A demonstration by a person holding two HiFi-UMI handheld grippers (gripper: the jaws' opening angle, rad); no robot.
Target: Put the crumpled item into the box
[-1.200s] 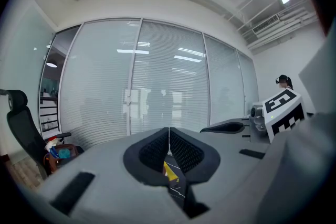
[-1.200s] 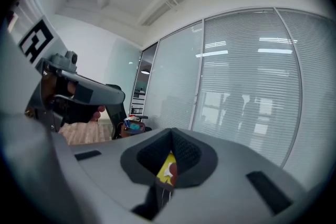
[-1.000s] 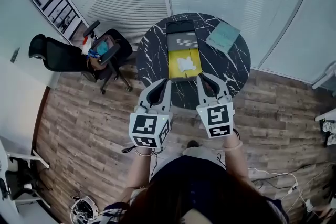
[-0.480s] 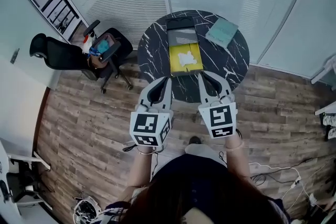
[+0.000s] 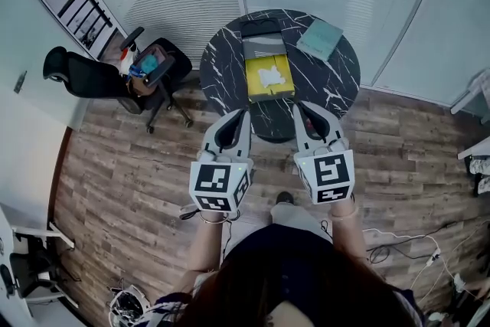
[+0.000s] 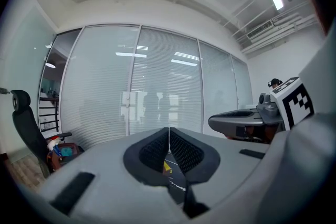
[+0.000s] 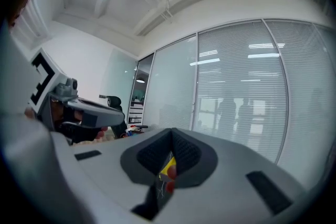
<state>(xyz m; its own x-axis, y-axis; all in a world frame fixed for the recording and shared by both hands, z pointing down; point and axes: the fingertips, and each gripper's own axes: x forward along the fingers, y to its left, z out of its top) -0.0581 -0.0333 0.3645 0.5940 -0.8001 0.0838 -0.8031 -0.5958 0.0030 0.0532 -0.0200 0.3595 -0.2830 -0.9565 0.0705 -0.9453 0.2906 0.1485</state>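
On the round black marble table [image 5: 222,80] stands a yellow box [image 5: 257,89], open at the top, with the white crumpled item [image 5: 271,75] lying inside it. Its grey lid [image 5: 264,47] folds back on the far side. My left gripper [image 5: 236,112] and right gripper [image 5: 305,107] hover side by side at the table's near edge, short of the box. In the left gripper view the pads [image 6: 157,147] meet at the tip, shut on nothing. The right gripper's pads [image 7: 185,150] also meet, with a sliver of yellow box seen below them.
A teal book [image 5: 321,38] lies on the table's far right, and a dark flat object [image 5: 260,28] sits behind the grey lid. A black office chair [image 5: 84,76] loaded with small items stands to the left on the wooden floor. Glass walls with blinds close off the far side.
Both grippers have drawn back from the box toward the person, and the table sits farther up in the head view. The crumpled item stays in the box.
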